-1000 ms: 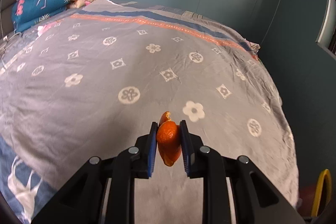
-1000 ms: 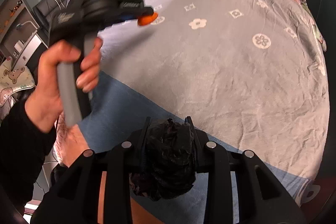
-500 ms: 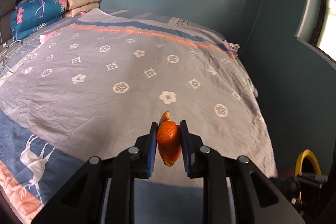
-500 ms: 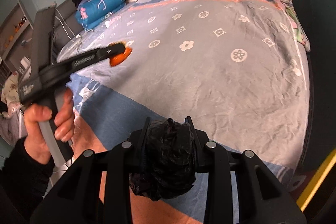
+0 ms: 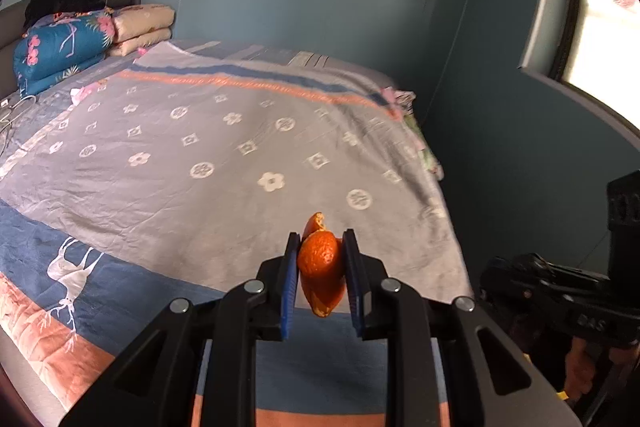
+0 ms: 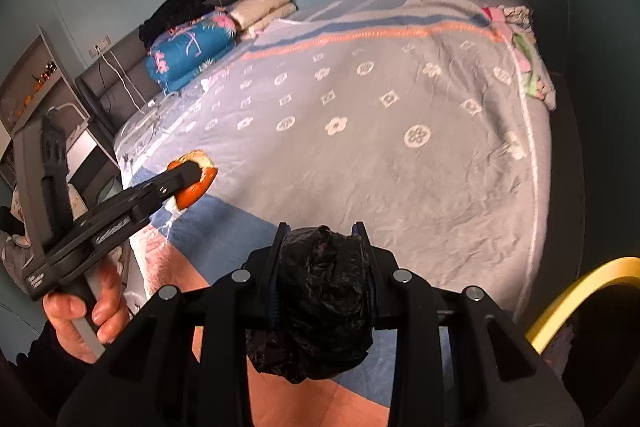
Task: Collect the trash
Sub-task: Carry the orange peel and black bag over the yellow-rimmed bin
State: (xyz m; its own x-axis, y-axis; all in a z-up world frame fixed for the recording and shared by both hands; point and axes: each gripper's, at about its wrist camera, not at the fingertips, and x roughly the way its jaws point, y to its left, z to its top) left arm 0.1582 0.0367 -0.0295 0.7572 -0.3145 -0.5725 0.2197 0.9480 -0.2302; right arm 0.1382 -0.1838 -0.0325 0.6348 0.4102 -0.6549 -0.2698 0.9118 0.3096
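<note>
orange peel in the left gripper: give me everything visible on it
The orange peel is a curled piece of rind, pebbled glossy orange outside, pale pith inside. The left gripper is shut on it, its blue pads pressing both sides. One torn tip sticks up past the fingers, another hangs below. It is held in the air above the bedspread, touching nothing else.

Each gripper is built of matte black plastic, with angular linkage arms joined by round silver pivot screws. The left gripper [image 5: 321,269] is fitted with blue finger pads [image 5: 289,289]. White lettering is printed along its black side, and a grey handle is seen below. The left hand [image 6: 86,311] is bare-skinned above a black sleeve [image 6: 48,383].
</note>
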